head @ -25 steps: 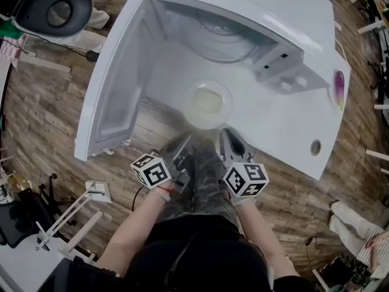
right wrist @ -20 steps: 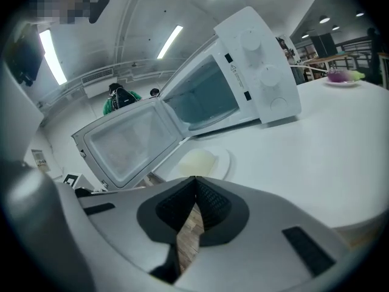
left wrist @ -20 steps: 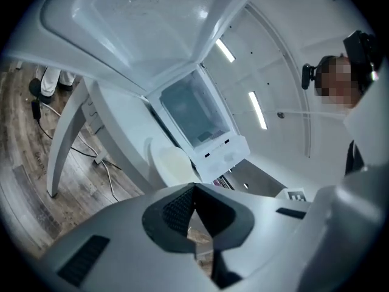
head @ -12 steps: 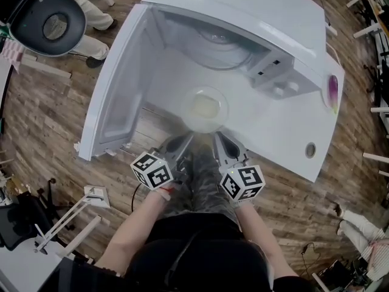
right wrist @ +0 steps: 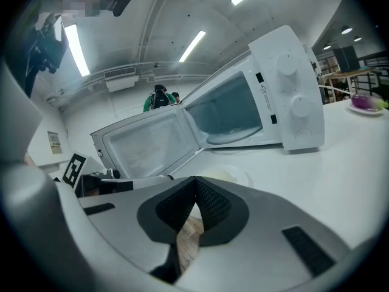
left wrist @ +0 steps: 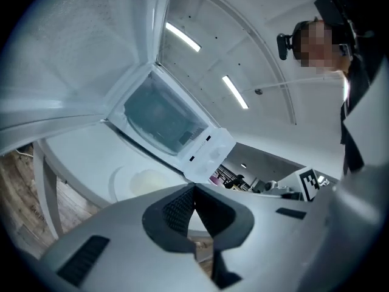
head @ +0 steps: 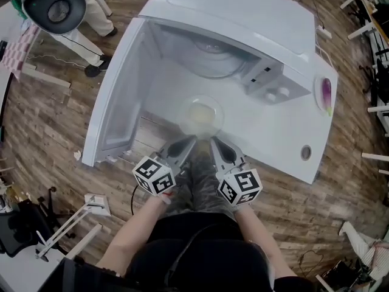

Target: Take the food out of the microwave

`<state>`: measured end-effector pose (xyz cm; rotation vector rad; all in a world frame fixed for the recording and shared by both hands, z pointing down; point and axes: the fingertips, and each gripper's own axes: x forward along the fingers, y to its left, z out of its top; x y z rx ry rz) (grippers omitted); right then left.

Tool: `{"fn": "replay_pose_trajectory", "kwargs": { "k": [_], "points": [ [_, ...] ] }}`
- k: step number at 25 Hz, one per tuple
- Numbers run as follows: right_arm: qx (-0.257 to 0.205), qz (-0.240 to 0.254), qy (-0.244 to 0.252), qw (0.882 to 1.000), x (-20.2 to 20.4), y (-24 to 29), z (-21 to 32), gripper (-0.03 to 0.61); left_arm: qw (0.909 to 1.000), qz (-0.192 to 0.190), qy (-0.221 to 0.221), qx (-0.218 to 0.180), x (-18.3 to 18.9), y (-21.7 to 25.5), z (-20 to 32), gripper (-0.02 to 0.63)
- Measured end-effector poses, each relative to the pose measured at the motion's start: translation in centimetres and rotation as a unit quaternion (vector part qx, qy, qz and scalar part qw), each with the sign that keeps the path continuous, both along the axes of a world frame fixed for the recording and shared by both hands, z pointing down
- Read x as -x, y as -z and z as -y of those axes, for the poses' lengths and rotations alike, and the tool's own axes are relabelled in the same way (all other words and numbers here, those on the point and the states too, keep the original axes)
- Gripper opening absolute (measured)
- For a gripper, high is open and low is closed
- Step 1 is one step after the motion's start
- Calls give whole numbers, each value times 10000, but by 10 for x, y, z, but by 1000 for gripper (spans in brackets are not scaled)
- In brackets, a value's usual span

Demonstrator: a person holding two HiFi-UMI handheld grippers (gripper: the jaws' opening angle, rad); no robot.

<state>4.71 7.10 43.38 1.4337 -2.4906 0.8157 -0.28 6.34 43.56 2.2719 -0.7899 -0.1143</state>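
White counter (head: 276,129) bears the dish of food (head: 200,115) outside the open microwave (head: 234,17), so left tongs (head: 187,140) and right tongs (head: 215,141) hover beside it, pressed together, empty.

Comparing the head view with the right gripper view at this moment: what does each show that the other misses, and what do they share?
Only the head view: the person's forearms, a black chair on the floor, and the microwave's top.
Only the right gripper view: the right gripper with its jaws pressed together and nothing between them, ceiling lights, and a person in green beyond the door.
Both: the open microwave, the dish of food out on the table, and a purple item.
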Motion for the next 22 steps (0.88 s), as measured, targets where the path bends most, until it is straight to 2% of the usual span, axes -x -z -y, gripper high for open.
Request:
{"fn": "replay_pose_trajectory", "kwargs": {
  "k": [7,22],
  "points": [
    [-292,-29,127,9995,4,18,3,19,9995,82,-24,-304,0,19,8,9],
    [-565,11,264,9980,12,44,13,18,9982,-22,-228,-556,-6,53,9,9]
  ]
}}
